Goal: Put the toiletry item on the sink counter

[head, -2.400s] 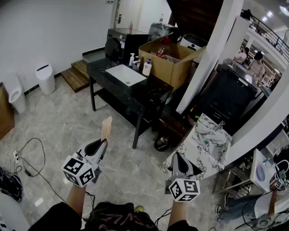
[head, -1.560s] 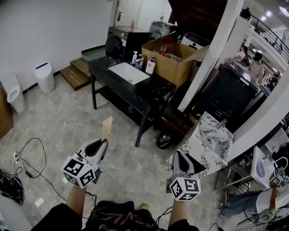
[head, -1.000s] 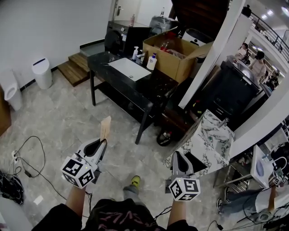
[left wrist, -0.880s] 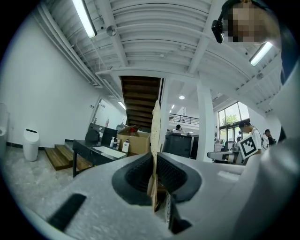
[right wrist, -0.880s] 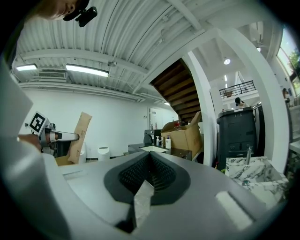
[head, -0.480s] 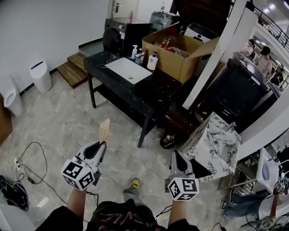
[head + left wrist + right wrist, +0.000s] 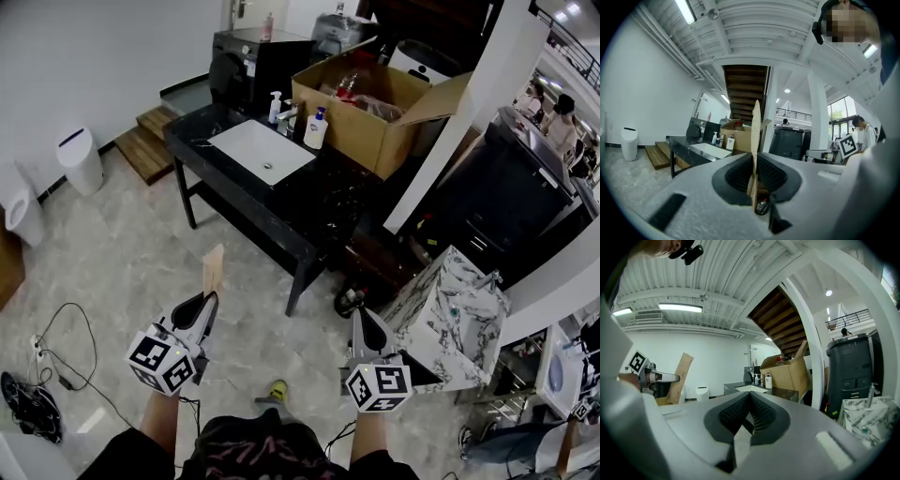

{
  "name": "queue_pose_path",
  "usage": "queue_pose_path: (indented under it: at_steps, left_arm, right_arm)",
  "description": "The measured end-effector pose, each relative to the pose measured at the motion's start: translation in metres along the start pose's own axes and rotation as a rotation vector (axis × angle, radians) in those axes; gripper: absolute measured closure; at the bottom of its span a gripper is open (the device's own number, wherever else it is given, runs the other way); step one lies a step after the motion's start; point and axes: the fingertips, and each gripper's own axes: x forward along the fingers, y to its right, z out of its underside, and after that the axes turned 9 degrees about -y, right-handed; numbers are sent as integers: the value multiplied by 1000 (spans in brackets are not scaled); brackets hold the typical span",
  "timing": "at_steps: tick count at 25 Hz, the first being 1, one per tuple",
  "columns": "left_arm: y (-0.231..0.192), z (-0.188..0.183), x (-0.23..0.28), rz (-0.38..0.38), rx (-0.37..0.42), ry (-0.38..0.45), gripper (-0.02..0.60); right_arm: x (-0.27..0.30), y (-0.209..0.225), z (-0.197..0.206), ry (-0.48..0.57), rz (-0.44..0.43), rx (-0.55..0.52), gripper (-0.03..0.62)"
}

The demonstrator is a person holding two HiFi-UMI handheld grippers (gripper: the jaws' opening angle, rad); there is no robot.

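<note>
Both arms low in head view, forearms bare, reaching forward side by side, well apart.
Left forearm (image 7: 156, 420) angled slightly outward; left gripper (image 7: 208, 298) points forward and up, marker cube (image 7: 164, 357) at rear. Jaws clamped on flat tan packet (image 7: 755, 126), packet upright, edge-on between pads.
Right forearm (image 7: 371, 442) straight; right gripper (image 7: 360, 315) points forward, jaws pressed together, nothing between them.

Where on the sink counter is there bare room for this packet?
Bare: the dark counter right of the basin, in front of the cardboard box; also the narrow front edge. Crowded: behind the basin, where bottles flank the faucet.
</note>
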Motion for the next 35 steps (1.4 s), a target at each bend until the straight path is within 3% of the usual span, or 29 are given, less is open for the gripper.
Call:
queue_pose_path:
  at_steps: [12, 24, 35]
  left_arm:
    - [-14, -41, 111, -19, 10, 10, 557]
    - [-21, -65, 157, -43, 44, 10, 557]
    - [-55, -78, 222, 29, 33, 7, 557]
  right_arm:
    - [82, 80, -31, 0, -16, 9, 588]
    - [125, 116, -44, 30, -45, 47, 588]
    - [175, 142, -53, 24, 16, 48, 588]
